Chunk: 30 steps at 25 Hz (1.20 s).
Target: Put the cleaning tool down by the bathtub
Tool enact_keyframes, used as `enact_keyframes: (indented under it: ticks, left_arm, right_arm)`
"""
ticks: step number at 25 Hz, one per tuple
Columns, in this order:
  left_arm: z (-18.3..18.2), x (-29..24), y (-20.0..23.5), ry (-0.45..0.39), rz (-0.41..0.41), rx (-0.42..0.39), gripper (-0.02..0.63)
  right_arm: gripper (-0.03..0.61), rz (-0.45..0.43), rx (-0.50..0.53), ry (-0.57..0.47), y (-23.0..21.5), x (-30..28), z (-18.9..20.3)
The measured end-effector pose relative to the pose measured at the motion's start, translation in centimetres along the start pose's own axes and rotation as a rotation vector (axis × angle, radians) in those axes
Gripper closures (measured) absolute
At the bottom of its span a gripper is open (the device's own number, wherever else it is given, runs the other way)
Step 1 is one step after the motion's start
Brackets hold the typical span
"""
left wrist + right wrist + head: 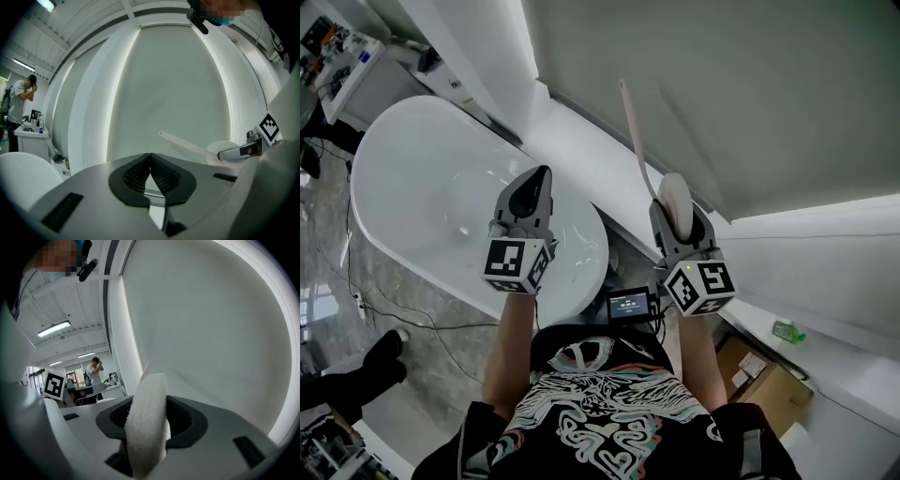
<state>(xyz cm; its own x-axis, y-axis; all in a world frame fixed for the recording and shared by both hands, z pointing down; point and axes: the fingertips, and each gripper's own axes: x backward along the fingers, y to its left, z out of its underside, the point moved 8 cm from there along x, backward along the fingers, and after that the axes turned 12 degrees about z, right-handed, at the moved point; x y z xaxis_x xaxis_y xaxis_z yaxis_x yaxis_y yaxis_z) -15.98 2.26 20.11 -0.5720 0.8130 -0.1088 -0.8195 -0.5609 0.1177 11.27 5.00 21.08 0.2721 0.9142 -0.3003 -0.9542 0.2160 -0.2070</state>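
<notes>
Right gripper (150,420) jaws pinch fuzzy white cleaning tool (146,394).

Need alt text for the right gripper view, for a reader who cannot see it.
The right gripper has its jaws shut on a white fuzzy-padded cleaning tool, seen edge-on before a pale wall. A person stands in the left background.

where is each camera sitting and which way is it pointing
Head view: on the person's head, facing steeply down at the bathtub; shows the left gripper, right gripper, both forearms and shirt.
Left gripper view: on the left gripper, looking along its shut, empty jaws up at the wall; the right gripper shows at the right edge.
Right gripper view: on the right gripper, looking along jaws shut on the cleaning tool toward the wall.
Shared: head and left gripper views both show the cleaning tool's handle.
</notes>
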Motion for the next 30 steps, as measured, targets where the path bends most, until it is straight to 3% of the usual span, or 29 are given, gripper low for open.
enact_keyframes:
  ticks: [12, 30]
  left_arm:
    - [3.9, -4.6, 2.4, 0.075, -0.033, 0.032, 0.597]
    - [13.5, -8.5, 6.1, 0.165, -0.092, 0.088, 0.597]
  right_arm:
    - [0.367, -0.061, 0.065, 0.073, -2.2, -6.0, 2.4]
    - [0.367, -0.108, 0.094, 0.201, -5.7, -13.8, 10.3]
